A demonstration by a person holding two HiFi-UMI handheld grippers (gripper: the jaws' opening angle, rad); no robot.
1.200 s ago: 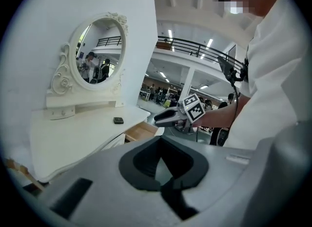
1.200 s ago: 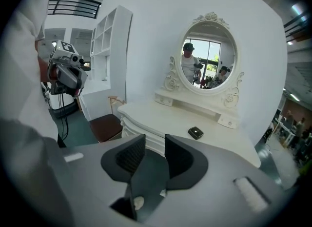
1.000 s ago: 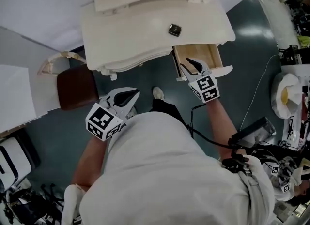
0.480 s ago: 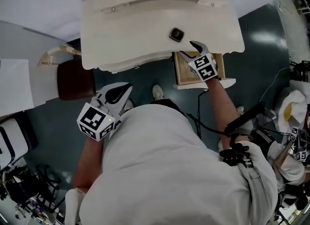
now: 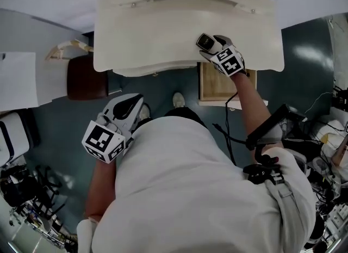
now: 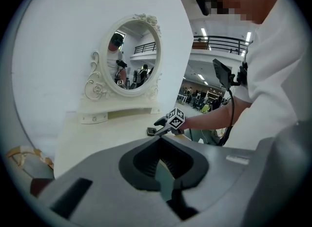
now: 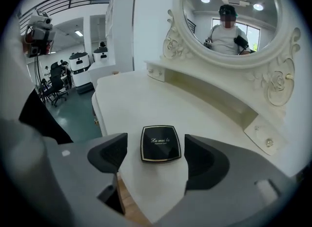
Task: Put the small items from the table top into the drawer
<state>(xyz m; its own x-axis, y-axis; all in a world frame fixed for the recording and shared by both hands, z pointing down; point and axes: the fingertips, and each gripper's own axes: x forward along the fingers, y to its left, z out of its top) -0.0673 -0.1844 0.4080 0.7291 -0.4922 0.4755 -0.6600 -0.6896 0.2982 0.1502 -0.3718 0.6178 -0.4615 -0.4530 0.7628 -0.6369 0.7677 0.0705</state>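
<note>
A black square compact (image 7: 161,143) lies flat near the front edge of the cream dressing table (image 5: 163,34). My right gripper (image 7: 157,154) is open, and its jaws have just been opening. They now stand either side of the compact without pressing on it. From above, the compact (image 5: 205,41) shows just past the right gripper (image 5: 213,48). The wooden drawer (image 5: 225,86) stands pulled out below that hand. My left gripper (image 5: 132,106) hangs shut and holds nothing, low in front of the table beside the person's body. Its own view shows its jaws (image 6: 163,165) closed together.
An oval mirror (image 7: 229,16) with an ornate frame stands at the back of the table, on a low shelf. A brown stool (image 5: 86,78) sits left of the table on the dark floor. Cables and equipment crowd the right and lower edges.
My right gripper has come up out of the drawer onto the table top, reached the compact, and its jaws have spread. The left gripper drifted slightly left and lower.
</note>
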